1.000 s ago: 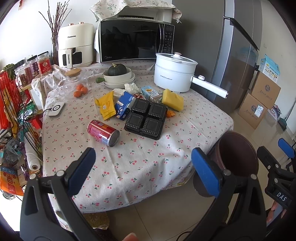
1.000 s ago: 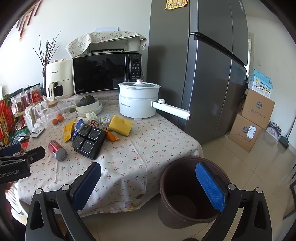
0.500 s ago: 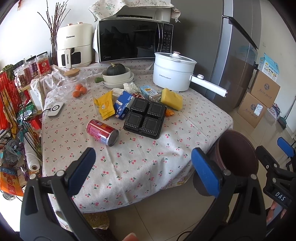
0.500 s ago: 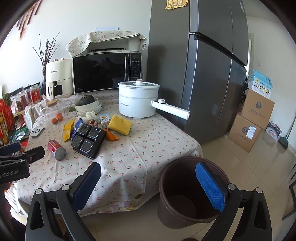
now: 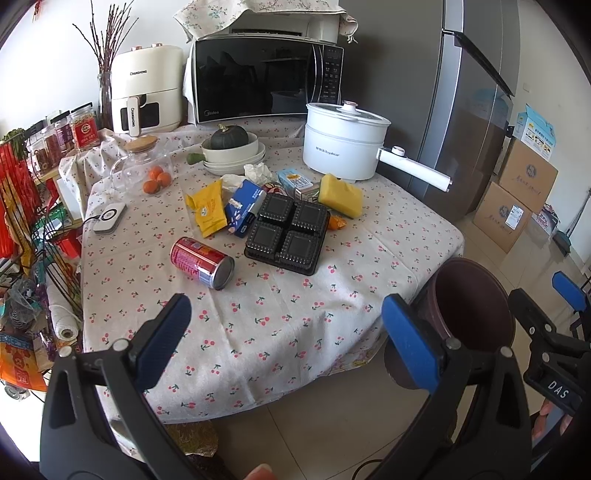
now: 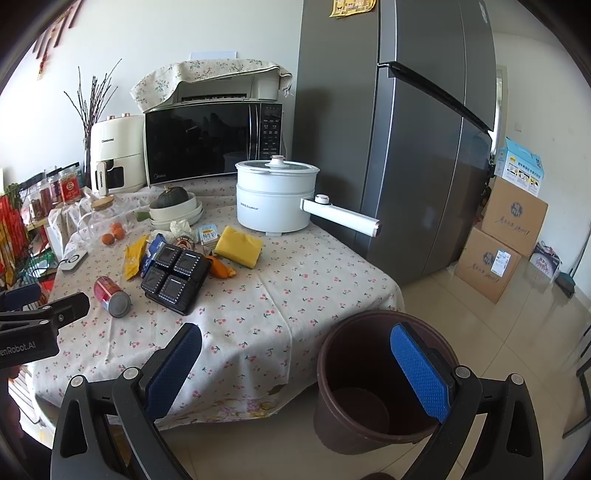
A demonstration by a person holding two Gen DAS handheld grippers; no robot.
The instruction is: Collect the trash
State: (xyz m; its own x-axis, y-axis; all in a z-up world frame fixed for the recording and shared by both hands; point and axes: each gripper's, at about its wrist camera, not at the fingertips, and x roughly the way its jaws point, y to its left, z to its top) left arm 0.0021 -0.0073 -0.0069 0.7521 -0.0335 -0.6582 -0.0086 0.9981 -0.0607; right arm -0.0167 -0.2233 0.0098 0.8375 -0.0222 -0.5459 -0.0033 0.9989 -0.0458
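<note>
Both jaws spread wide and empty short of the tabletop (image 5: 280, 332); red can (image 5: 202, 262) on its side near the front edge, liable to roll off if nudged; black tray (image 5: 288, 233) broad, prone to slip; brown bin (image 6: 373, 384) on the floor, easily missed.

White walls (image 6: 207, 33), beige tiled floor (image 6: 517, 317) with daylight glare. Tall grey refrigerator (image 6: 406, 147) against back wall. Table under cherry-print tablecloth (image 5: 295, 314); black microwave (image 5: 266, 77) at rear, draped with floral cloth (image 6: 207, 74). Stacked cardboard boxes (image 6: 498, 236) at right. Cluttered wire rack (image 5: 22, 206) at left.
</note>
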